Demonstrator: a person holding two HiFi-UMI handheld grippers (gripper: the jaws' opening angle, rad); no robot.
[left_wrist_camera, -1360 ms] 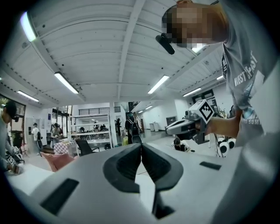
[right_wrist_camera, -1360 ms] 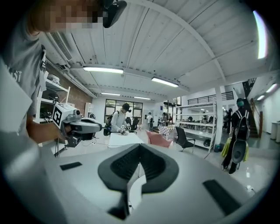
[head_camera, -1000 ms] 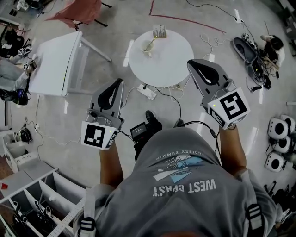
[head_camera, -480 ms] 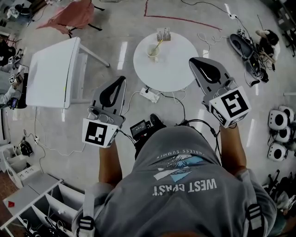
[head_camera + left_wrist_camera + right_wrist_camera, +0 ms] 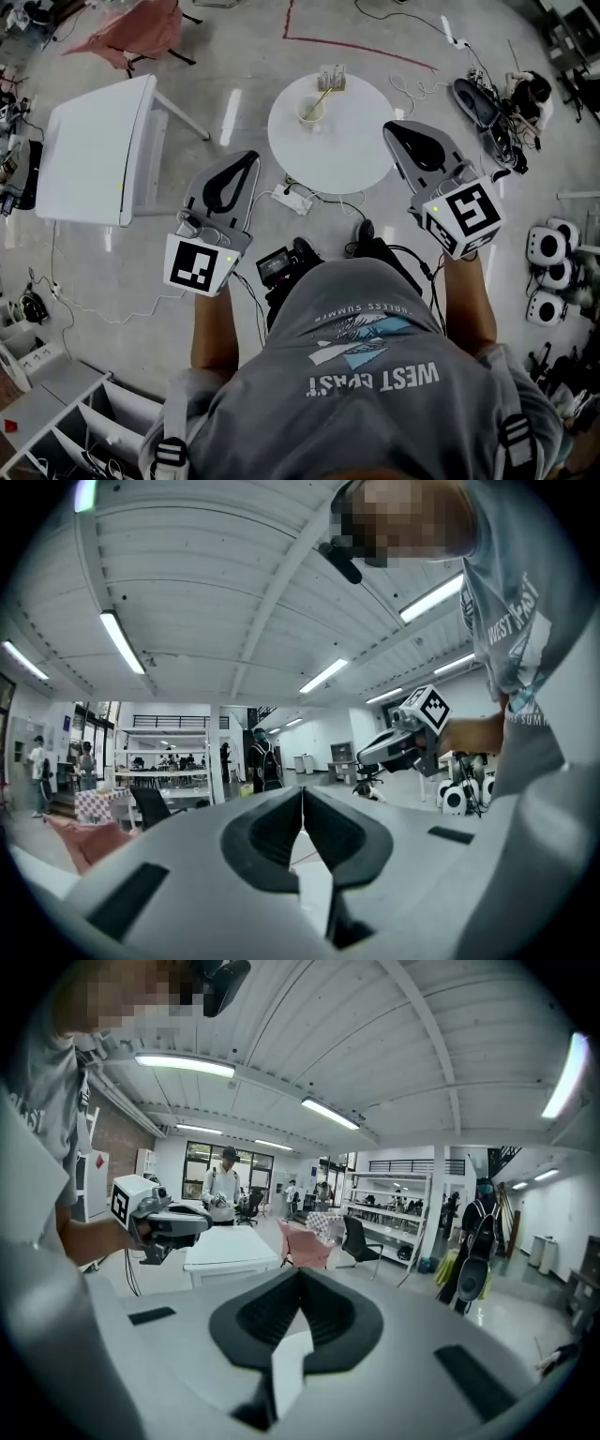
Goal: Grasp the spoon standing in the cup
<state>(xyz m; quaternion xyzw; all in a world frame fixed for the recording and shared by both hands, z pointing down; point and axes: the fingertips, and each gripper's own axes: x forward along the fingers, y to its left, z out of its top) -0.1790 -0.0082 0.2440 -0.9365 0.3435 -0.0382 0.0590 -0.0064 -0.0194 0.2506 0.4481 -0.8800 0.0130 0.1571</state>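
In the head view a pale cup [image 5: 311, 110] stands on a round white table [image 5: 352, 141], and a spoon [image 5: 323, 94] leans in it with its handle up to the right. My left gripper [image 5: 247, 160] is held at chest height, well short of the table, jaws shut and empty. My right gripper [image 5: 394, 130] hangs at the table's near right edge, also shut with nothing in it. Both gripper views look level across the room: the left gripper [image 5: 302, 792] and the right gripper [image 5: 300, 1274] show their tips touching.
A small rack [image 5: 331, 77] stands behind the cup. A white rectangular table [image 5: 94, 150] is at the left, a power strip [image 5: 292, 197] and cables lie on the floor under the round table. Bags and gear [image 5: 497, 112] lie at the right, white devices [image 5: 548, 277] at the far right.
The view has shifted forward: the round table and cup sit slightly nearer and lower in the frame. Both grippers stay shut and hold their places in front of the person.
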